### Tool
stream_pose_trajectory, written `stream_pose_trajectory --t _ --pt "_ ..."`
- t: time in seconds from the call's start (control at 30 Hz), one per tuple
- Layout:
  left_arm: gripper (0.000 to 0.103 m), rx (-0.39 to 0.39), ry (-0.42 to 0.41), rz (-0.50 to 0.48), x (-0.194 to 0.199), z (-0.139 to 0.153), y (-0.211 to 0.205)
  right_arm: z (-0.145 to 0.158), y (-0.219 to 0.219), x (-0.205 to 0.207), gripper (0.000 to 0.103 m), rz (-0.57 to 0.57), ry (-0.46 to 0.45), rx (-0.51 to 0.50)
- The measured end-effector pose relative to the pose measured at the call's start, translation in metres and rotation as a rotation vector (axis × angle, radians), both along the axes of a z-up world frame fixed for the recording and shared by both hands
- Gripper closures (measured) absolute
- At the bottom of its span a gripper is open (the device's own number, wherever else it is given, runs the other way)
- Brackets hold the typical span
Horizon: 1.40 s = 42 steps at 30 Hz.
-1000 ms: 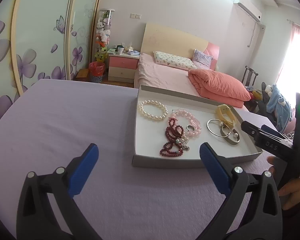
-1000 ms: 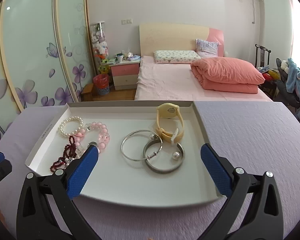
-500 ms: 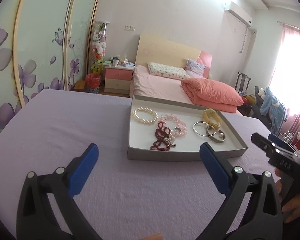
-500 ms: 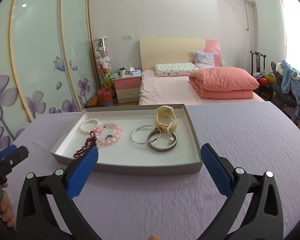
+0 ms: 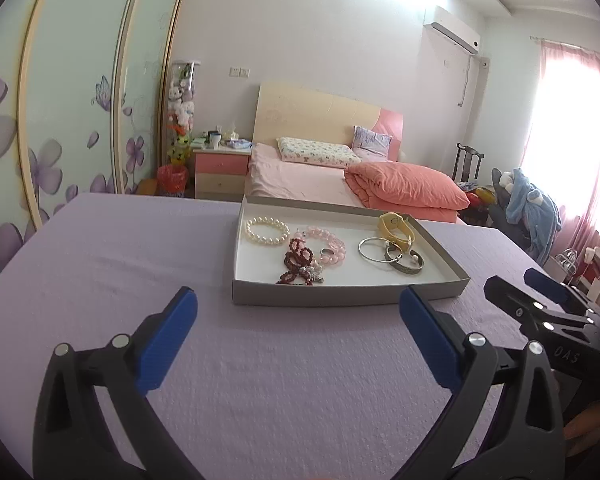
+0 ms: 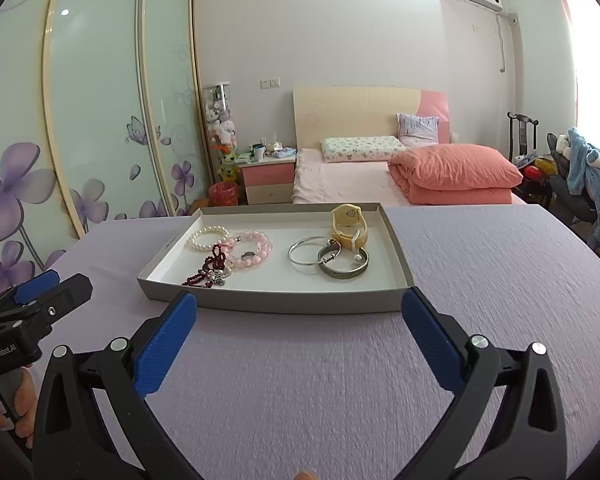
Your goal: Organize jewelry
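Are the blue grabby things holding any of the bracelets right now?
No. The left tool and the right tool are both open and empty. All the jewelry lies in the tray.

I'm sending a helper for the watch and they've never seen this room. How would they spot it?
On the purple table sits a shallow white tray of jewelry. Look in its far right corner, behind the silver bangles. The watch is the only yellow piece, a wide strap standing up in a loop, while the rest are beads or metal rings.
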State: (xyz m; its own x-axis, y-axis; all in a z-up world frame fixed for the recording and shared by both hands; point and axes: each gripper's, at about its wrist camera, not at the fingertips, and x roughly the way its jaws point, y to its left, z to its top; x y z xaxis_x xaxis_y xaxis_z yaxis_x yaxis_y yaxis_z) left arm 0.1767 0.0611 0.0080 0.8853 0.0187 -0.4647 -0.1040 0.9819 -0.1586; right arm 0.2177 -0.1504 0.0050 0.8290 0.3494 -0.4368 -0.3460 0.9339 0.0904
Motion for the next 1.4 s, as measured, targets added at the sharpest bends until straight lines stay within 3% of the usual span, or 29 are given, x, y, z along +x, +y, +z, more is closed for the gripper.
stream_pose_trajectory --t 1.4 --pt "0.002 0.013 -0.017 -0.051 0.002 -0.008 -0.009 -0.008 -0.004 -0.006 0.001 0.002 -0.003 0.019"
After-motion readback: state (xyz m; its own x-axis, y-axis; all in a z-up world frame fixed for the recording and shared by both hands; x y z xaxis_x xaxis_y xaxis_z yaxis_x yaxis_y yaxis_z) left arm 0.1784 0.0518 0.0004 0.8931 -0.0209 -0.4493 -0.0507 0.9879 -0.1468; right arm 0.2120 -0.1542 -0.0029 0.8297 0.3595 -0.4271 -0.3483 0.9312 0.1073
